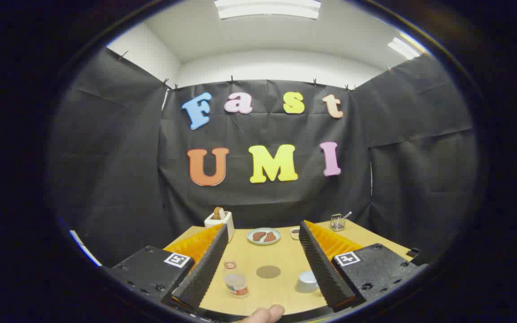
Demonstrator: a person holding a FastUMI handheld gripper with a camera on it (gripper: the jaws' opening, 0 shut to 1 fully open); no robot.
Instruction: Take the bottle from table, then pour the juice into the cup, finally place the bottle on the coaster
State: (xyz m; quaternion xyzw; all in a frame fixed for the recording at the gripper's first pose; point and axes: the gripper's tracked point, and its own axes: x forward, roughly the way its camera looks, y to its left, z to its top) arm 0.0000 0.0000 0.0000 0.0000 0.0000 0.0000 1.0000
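A small clear bottle point(235, 279) with a red label stands upright on the wooden table point(281, 260), close to the inner side of the left finger. A round brown coaster point(268, 271) lies flat midway between the fingers. A pale cup point(307, 281) sits beside the right finger. My gripper point(263, 233) is open wide above the table, holding nothing, with the bottle, coaster and cup all below and between its fingers.
Beyond the fingers, a plate point(264, 236) with brown pieces lies at the table's far middle. A white toaster point(219, 220) with bread stands far left; a small dish point(295, 232) and a glass holder point(338, 221) are far right. A fingertip point(265, 314) of a person shows at the near edge.
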